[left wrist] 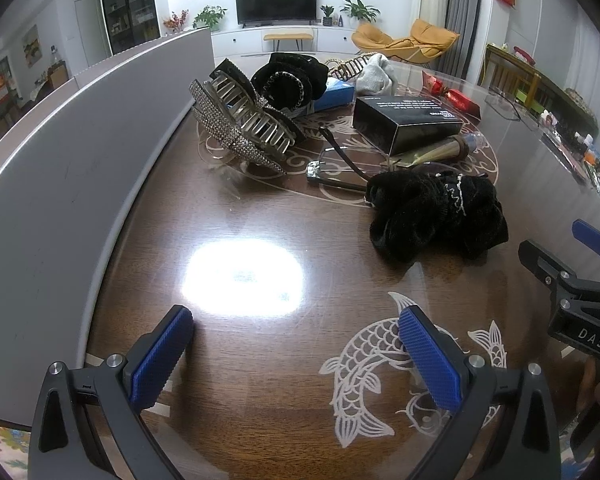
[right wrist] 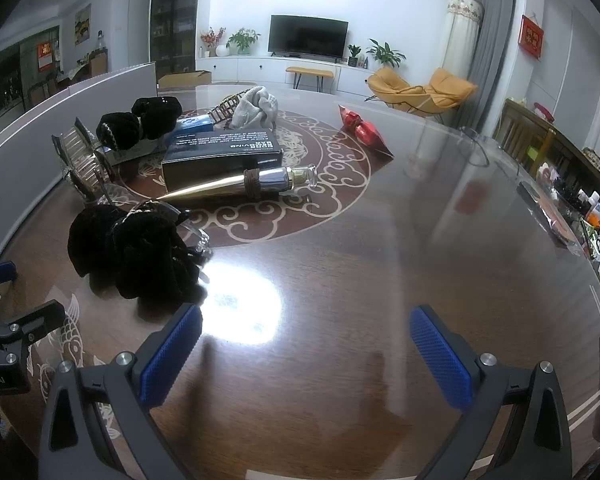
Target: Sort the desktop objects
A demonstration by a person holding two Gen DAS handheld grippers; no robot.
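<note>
Still pre-grasp: left gripper (left wrist: 296, 354) and right gripper (right wrist: 306, 354) both wide open, empty, above the desk (right wrist: 420, 240). Black scrunchie (left wrist: 436, 216) lies nearest ahead; next needs reach and centring.

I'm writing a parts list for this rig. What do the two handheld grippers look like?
Both match. The left gripper and right gripper each have two dark grey plastic fingers with silver screws, tipped with ribbed blue pads. The left-wrist view shows the right gripper's body with white "DAS" lettering. No cables, hands or sleeves are clearly visible.
</note>
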